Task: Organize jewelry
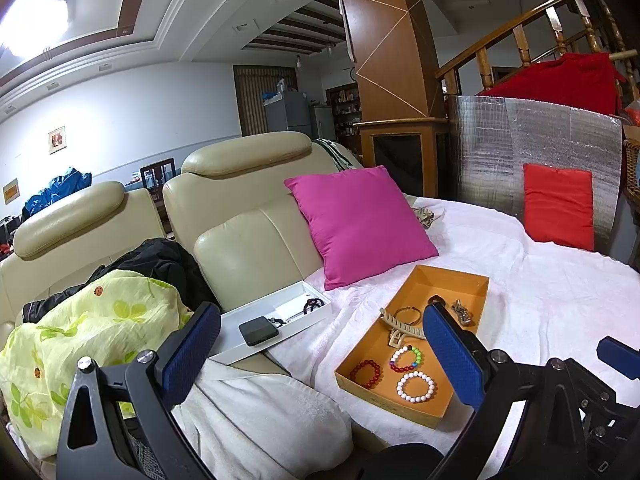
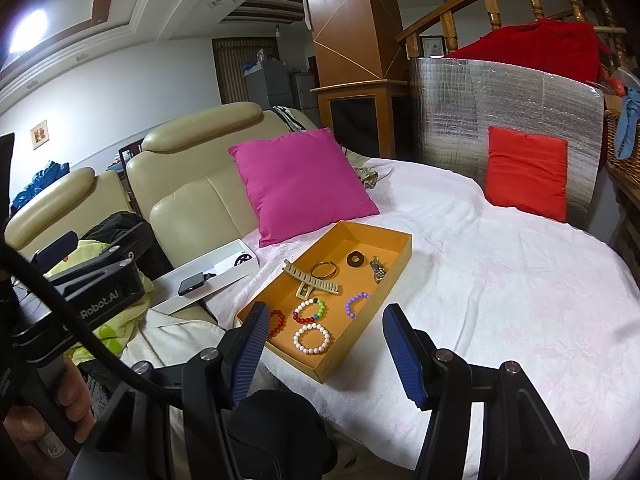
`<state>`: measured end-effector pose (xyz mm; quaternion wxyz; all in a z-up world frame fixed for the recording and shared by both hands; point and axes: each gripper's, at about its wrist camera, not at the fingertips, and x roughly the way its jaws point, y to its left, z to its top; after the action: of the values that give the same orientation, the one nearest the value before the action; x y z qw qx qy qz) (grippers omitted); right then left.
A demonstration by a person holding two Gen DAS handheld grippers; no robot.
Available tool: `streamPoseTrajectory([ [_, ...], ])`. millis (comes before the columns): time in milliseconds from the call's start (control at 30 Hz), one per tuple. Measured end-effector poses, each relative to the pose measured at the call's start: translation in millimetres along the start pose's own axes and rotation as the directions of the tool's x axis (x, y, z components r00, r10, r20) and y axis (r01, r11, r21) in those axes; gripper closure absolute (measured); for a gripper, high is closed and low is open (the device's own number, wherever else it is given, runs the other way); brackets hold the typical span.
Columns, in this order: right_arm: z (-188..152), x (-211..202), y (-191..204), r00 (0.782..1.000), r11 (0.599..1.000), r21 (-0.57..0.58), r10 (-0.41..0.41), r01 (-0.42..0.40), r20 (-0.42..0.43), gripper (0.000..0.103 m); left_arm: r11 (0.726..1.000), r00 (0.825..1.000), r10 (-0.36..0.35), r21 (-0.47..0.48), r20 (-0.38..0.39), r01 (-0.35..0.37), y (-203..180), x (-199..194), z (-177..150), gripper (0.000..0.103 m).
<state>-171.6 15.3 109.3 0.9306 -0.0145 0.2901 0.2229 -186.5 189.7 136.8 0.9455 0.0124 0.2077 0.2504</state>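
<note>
An orange tray (image 1: pixel 472 280) lies on a white blanket on the sofa. It holds a white bead bracelet (image 1: pixel 415 387), a red one (image 1: pixel 366 374), a multicoloured one (image 1: pixel 406 359), a beige hair claw (image 1: pixel 400 328), a metal bangle (image 1: pixel 408 315) and a metal chain piece (image 1: pixel 462 314). My left gripper (image 1: pixel 320 312) hovers open and empty, near the tray's left side. The right wrist view shows the same tray (image 2: pixel 360 344), plus a purple bracelet (image 2: pixel 356 304) and a brown ring (image 2: pixel 355 258). My right gripper (image 2: pixel 326 312) is open and empty in front of the tray's near end.
A white box (image 1: pixel 280 320) with a black device (image 1: pixel 258 331) sits left of the tray on the sofa arm. Behind are a pink cushion (image 1: pixel 360 224), a red cushion (image 1: pixel 560 208) and a silver foil board (image 1: pixel 540 140). A yellow-green cloth (image 1: pixel 80 336) lies at left. A hand (image 2: pixel 68 396) grips the left tool.
</note>
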Motion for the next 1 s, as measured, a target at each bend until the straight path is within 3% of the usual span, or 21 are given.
streamPoseTrajectory([
  [1000, 3.7, 18.6, 21.7, 1.0, 0.999, -0.041, -0.01, 0.01, -0.017, 0.04, 1.0, 1.0, -0.006, -0.03, -0.024, 0.006, 17.1, 13.8, -6.0, 0.002],
])
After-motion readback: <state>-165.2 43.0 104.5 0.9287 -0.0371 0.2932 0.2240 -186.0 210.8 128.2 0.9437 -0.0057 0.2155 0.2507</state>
